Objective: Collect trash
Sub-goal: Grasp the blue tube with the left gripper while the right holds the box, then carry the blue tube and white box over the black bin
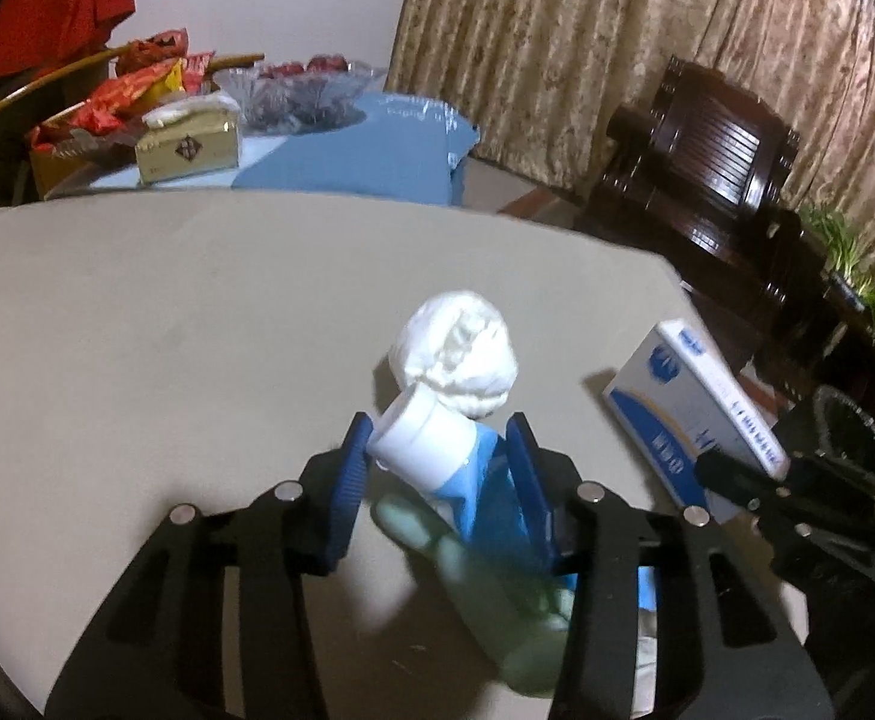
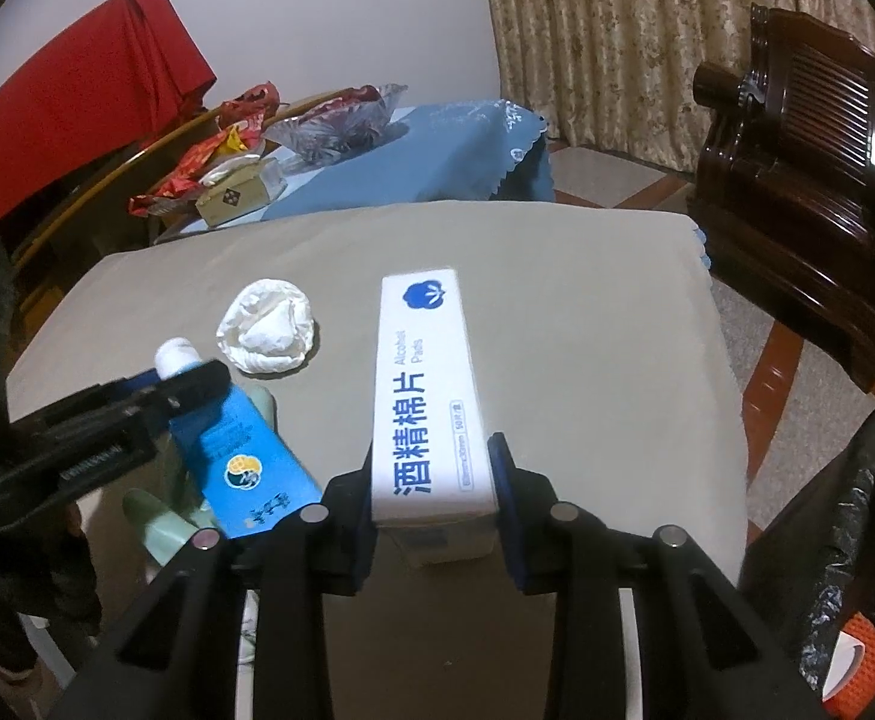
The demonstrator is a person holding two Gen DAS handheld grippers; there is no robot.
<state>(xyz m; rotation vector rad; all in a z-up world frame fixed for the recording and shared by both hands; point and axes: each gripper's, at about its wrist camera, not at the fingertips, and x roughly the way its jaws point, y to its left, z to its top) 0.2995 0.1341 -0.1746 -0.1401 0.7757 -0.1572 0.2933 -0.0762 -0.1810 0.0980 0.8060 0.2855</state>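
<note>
My left gripper (image 1: 437, 450) is shut on a blue tube with a white cap (image 1: 437, 450) and holds it tilted above the beige table (image 1: 167, 312). The tube also shows in the right wrist view (image 2: 239, 450). A crumpled white tissue (image 1: 455, 354) lies on the table just beyond the tube, and it shows in the right wrist view (image 2: 269, 336) too. My right gripper (image 2: 431, 474) is shut on a white and blue alcohol pads box (image 2: 428, 390), held above the table. The box shows at the right in the left wrist view (image 1: 695, 414).
A black-lined trash bin (image 2: 845, 516) stands at the table's right side. A pale green thing (image 2: 161, 528) lies under the tube. Behind is a blue-clothed table (image 2: 449, 156) with a glass bowl, a tissue box and snack packs. A dark wooden chair (image 2: 797, 180) stands at right.
</note>
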